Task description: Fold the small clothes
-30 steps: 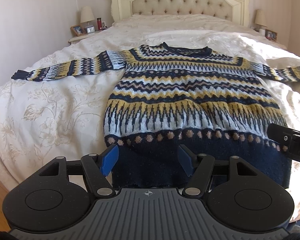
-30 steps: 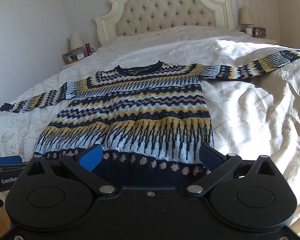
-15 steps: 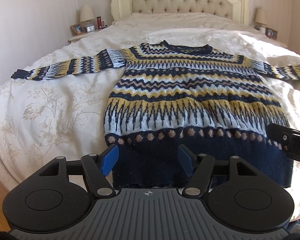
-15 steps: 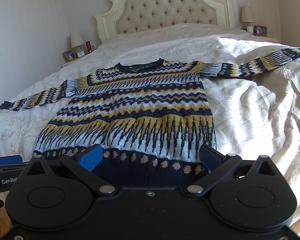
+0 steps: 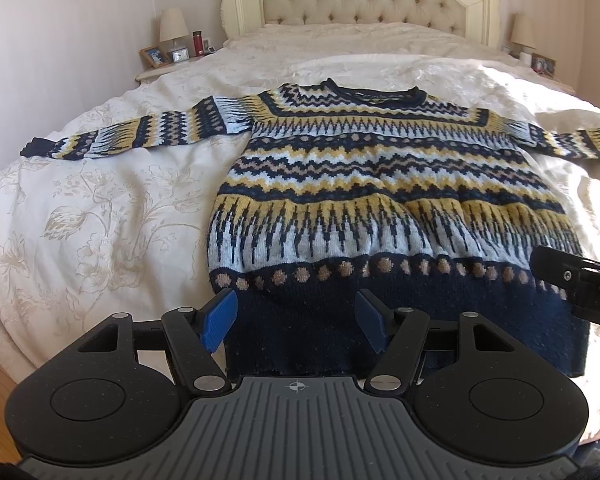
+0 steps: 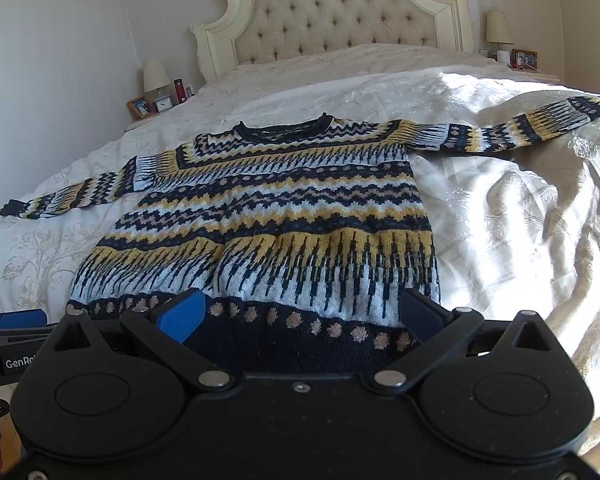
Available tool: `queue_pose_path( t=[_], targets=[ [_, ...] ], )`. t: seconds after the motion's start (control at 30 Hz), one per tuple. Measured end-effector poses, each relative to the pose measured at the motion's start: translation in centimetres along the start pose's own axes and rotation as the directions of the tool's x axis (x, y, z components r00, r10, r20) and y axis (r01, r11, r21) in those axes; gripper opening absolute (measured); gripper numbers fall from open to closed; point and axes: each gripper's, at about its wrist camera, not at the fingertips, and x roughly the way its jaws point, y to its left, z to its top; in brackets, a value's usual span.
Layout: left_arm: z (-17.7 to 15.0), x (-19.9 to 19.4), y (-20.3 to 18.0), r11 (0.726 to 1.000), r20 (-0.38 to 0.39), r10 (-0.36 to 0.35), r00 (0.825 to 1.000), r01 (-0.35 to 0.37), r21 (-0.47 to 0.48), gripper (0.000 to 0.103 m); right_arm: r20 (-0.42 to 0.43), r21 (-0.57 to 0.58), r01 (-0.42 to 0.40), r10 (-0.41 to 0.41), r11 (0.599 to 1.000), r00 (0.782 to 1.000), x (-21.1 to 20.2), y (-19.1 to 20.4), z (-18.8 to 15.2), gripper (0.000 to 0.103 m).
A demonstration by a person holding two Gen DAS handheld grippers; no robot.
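Note:
A knitted sweater (image 5: 380,184) in navy, yellow and pale blue lies flat on the bed, front up, hem nearest me, both sleeves stretched out sideways. The same sweater (image 6: 284,216) fills the right wrist view. My left gripper (image 5: 296,316) is open over the left part of the navy hem, nothing between its blue pads. My right gripper (image 6: 300,316) is open above the hem's right part, also holding nothing. The right gripper's black side (image 5: 576,280) shows at the left wrist view's right edge. The left gripper's blue tip (image 6: 16,320) shows at the right wrist view's left edge.
A cream floral bedspread (image 5: 100,208) covers the bed, rumpled on the right (image 6: 520,220). A tufted headboard (image 5: 372,0) stands at the far end. Nightstands with a lamp (image 5: 172,28), frames and small items flank it. The bed's near edge drops to the floor by the hem.
Both views have tilted slightly so the sweater sits a bit lower and nearer in frame. Both grippers stay open over the hem; the sweater has not moved.

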Motion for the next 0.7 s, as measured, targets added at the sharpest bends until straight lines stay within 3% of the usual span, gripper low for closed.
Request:
queue_pose_path(
  t=[0.7],
  targets=[
    [0.9,2.3,0.3,1.0,-0.04,0.003,0.999,-0.003,0.006,0.064,-0.048,0.009,0.003,-0.003,1.0,0.999,2.3,-0.2,0.0,0.102]
  ],
)
